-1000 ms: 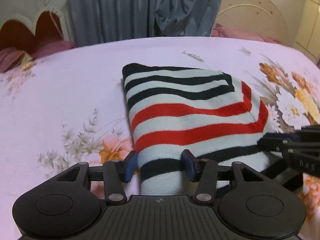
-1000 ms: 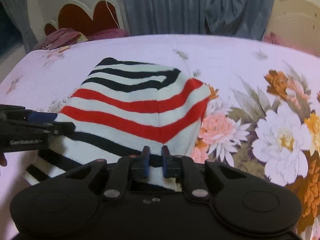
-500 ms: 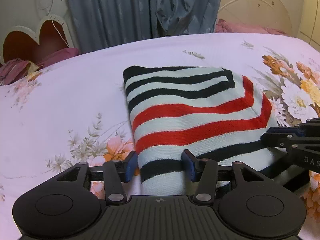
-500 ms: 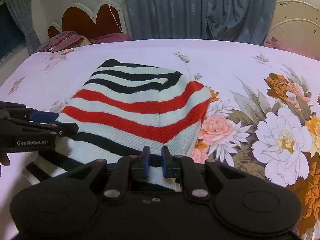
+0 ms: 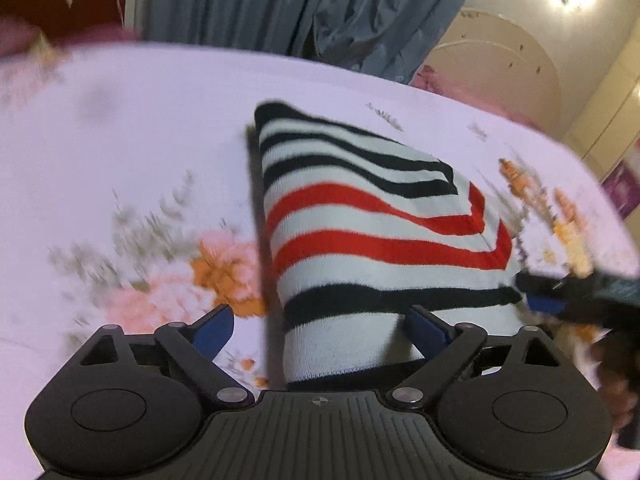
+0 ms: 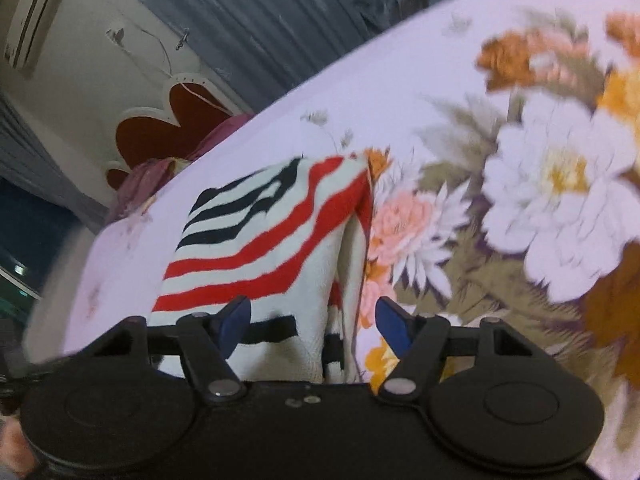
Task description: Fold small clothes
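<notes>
A folded knit garment (image 5: 380, 220) with white, black and red stripes lies on the flowered bed sheet (image 5: 140, 120). Its near edge sits between the fingers of my left gripper (image 5: 320, 326), whose jaws are opening; the left pad stands well clear of the cloth. In the left wrist view my right gripper (image 5: 560, 292) shows at the garment's right corner. In the right wrist view the garment (image 6: 256, 240) shows a raised fold at its right side, and my right gripper (image 6: 316, 322) straddles its near corner with jaws opening and the right pad off the fabric.
Pale pink bedding (image 6: 440, 60) with big flower prints spreads on all sides. Grey-blue curtains (image 5: 260, 0) hang behind the bed. A red heart-shaped headboard (image 6: 160, 128) and a heap of pink-purple cloth (image 6: 140, 184) lie at the far left. A hand (image 5: 616, 392) shows at right.
Both grippers were shut on the garment's near edge and have sprung open, letting it go. Both views have rolled, the right one strongly, and are blurred with motion.
</notes>
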Demonstrator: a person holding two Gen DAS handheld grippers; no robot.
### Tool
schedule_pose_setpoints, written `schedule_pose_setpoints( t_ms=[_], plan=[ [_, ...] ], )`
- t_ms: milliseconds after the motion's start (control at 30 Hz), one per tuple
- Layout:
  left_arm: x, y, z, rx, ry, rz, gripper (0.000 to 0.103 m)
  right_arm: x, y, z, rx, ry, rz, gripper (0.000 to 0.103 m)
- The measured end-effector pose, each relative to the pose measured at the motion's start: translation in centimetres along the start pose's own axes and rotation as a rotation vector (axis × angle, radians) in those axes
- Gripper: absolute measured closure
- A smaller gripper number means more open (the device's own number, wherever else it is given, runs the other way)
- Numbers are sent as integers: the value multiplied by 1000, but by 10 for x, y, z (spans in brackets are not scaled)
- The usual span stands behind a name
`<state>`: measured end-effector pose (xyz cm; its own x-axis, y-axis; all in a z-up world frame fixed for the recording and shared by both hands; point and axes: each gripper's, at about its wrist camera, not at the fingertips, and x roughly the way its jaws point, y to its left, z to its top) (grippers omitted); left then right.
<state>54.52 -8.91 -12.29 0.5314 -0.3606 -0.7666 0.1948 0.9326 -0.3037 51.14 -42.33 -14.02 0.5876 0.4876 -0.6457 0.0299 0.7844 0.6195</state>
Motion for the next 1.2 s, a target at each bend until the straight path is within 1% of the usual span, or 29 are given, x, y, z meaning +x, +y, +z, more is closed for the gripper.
schedule_pose_setpoints(
  t_ms=[33, 133, 200, 233, 267, 300, 333, 367, 400, 467, 533, 600, 633, 733, 833, 967, 1067, 1133, 1167, 1200],
  plan=[
    [5, 6, -2, -31, 11, -37, 12, 6, -5, -2, 23, 21, -3, 35],
    [20, 21, -4, -121, 36, -134, 12, 14, -5, -2, 41, 12, 27, 30],
    [28, 22, -4, -129, 30, -170, 13, 21, 4, 0, 20, 19, 1, 31],
    [31, 19, -2, -110, 27, -173, 15, 24, 10, 1, -11, 23, -25, 35],
    [33, 15, 1, -81, 28, -169, 28, 29, 20, 1, -53, 30, -61, 47],
    [34, 11, 4, -56, 30, -179, 35, 34, 31, 0, -99, 41, -102, 49],
    [34, 7, 9, -35, 35, -168, 38, 36, 39, 0, -128, 43, -133, 54],
    [32, 2, 12, 4, 36, -157, 43, 39, 50, -1, -160, 37, -169, 60],
    [30, -1, 14, 36, 32, -153, 48, 39, 60, -2, -184, 27, -202, 62],
    [23, -6, 15, 84, 22, -147, 52, 39, 80, -6, -257, -3, -272, 69],
    [14, -6, 18, 108, 9, -150, 55, 38, 101, -16, -332, -35, -333, 71],
    [1, -4, 22, 142, -14, -139, 56, 36, 123, -22, -372, -69, -363, 72],
    [-8, -1, 25, 161, -26, -129, 56, 31, 128, -24, -380, -80, -359, 72],
    [-36, 18, 34, 180, -69, -107, 56, 38, 160, -29, -417, -107, -340, 72],
    [-58, 48, 40, 186, -88, -59, 56, 55, 188, -32, -439, -119, -297, 72],
    [-78, 93, 39, 168, -95, 0, 56, 86, 224, -45, -479, -101, -243, 72],
    [-85, 118, 32, 145, -89, 29, 56, 106, 241, -56, -491, -74, -207, 72],
    [-84, 136, 25, 124, -76, 38, 56, 116, 248, -62, -500, -54, -198, 72],
    [-79, 142, 21, 117, -62, 42, 56, 120, 249, -65, -505, -42, -200, 72],
    [-69, 147, 15, 115, -41, 52, 52, 127, 248, -68, -509, -24, -214, 72]
  ],
)
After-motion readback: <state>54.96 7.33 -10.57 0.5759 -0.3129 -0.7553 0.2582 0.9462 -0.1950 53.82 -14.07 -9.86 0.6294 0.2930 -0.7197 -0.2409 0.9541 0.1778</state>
